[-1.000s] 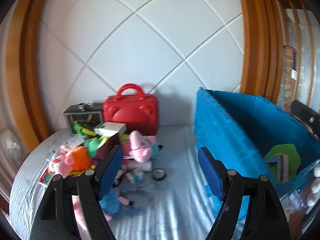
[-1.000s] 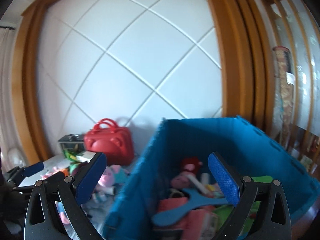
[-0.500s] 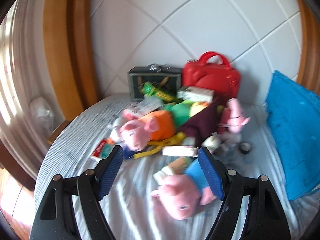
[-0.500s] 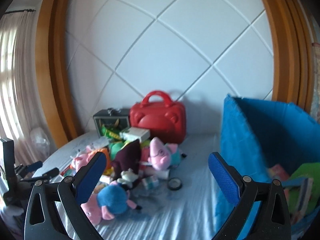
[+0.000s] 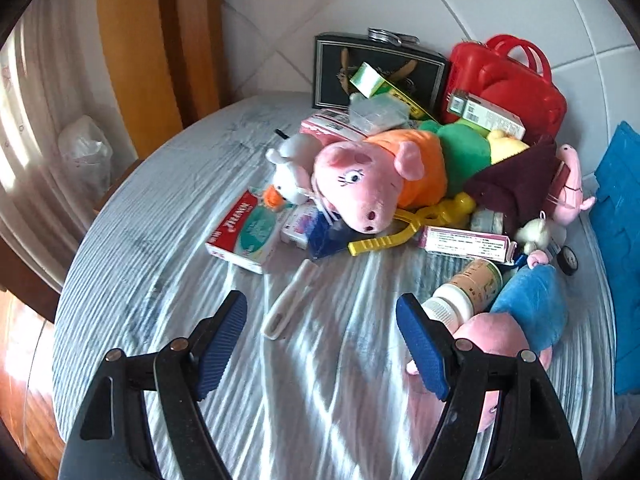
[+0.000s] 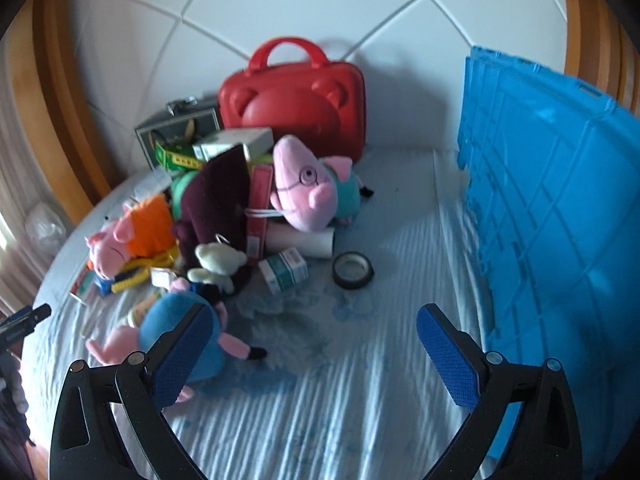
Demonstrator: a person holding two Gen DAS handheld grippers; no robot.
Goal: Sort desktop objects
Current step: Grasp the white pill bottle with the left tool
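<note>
A heap of toys and boxes lies on the round table. In the left wrist view I see a pink pig plush in orange, a white flat stick, a red and green box, a bottle and a blue-bodied pig plush. My left gripper is open and empty, just short of the white stick. My right gripper is open and empty, above the cloth between the blue-bodied plush and the blue crate. A tape roll lies ahead of it.
A red case and a dark tin box stand at the back against the white wall. The table edge curves at the left. A pig plush with glasses tops the heap. The left gripper's tip shows at far left.
Both grippers have swung left, away from the blue crate, and tilted down toward the heap. The left one has come in close over the table by the white stick.
</note>
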